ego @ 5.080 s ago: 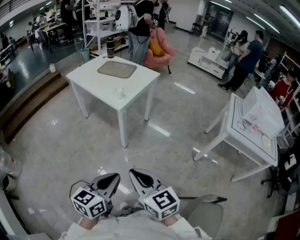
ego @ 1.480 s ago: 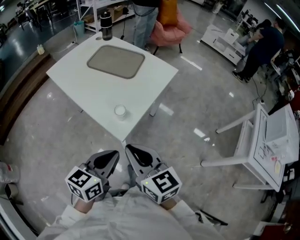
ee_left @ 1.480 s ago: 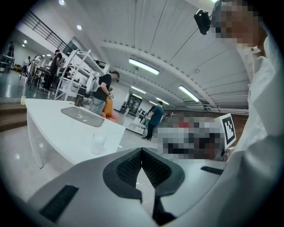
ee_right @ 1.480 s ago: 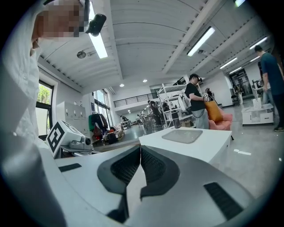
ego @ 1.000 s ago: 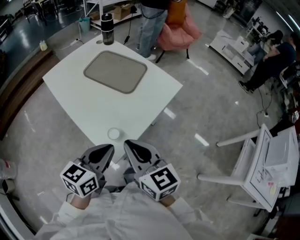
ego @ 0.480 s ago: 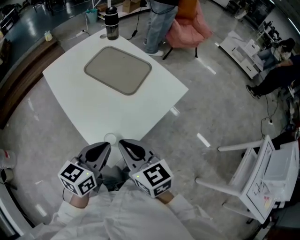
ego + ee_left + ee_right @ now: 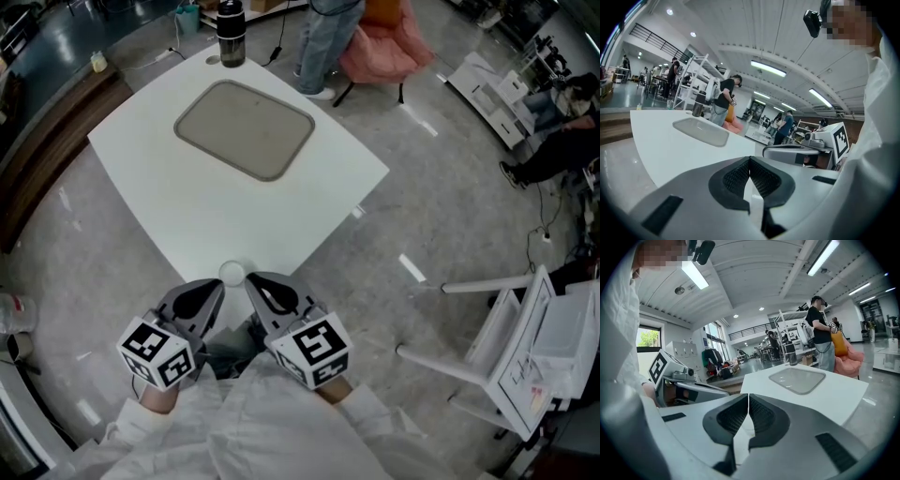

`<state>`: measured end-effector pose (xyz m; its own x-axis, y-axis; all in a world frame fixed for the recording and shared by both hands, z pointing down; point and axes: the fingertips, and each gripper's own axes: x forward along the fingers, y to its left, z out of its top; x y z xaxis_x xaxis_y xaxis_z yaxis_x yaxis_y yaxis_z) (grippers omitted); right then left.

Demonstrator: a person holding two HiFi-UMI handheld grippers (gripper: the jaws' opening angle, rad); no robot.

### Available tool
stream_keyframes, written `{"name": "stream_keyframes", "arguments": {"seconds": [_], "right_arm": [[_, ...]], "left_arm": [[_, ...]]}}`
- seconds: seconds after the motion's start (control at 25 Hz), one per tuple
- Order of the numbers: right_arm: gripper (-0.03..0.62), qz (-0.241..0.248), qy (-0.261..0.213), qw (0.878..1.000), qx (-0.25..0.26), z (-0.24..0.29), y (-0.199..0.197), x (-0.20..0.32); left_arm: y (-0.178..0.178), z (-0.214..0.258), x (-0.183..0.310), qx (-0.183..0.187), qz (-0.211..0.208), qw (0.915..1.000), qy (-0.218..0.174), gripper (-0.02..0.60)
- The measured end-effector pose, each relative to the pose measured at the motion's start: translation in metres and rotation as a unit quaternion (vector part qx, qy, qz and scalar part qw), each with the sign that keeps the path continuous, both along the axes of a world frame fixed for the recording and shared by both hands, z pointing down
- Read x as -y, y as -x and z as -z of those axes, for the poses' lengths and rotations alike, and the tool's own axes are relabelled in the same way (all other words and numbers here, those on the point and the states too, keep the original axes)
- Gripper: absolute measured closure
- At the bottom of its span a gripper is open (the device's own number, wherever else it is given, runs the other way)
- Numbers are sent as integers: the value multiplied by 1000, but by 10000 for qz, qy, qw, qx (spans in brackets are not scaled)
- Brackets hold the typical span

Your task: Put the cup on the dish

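Head view shows the cup (image 7: 232, 273) standing at the near corner of the white surface (image 7: 169, 197), just past the tips of the left tongs (image 7: 216, 289) and right tongs (image 7: 255, 281). The dish (image 7: 246, 128) lies well apart, toward the far side. Both tongs are fully closed and empty. Pushed forward like this, a closed tip would likely knock the light cup over or off the corner edge, so the jaws must part first.
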<state>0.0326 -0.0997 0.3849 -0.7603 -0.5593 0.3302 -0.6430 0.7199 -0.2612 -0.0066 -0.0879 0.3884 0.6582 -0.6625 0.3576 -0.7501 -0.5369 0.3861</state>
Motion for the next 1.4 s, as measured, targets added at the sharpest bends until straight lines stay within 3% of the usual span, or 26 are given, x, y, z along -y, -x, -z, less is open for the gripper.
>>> {"name": "stream_keyframes", "arguments": {"seconds": [0.56,1.08,1.4], "right_arm": [[579,-209,237,9989,-337,-13,9,-3],[574,-280,588,9952,-728,-59,9,-1],[482,-160,753,9945,-711,-81,11,0]], "left_arm": [[11,-4,7,-106,-229,9996,119,574],[24,-47,2,-270,-134,9969,723,574],[26,-67,3,-371,-73,9944,984,574]]}}
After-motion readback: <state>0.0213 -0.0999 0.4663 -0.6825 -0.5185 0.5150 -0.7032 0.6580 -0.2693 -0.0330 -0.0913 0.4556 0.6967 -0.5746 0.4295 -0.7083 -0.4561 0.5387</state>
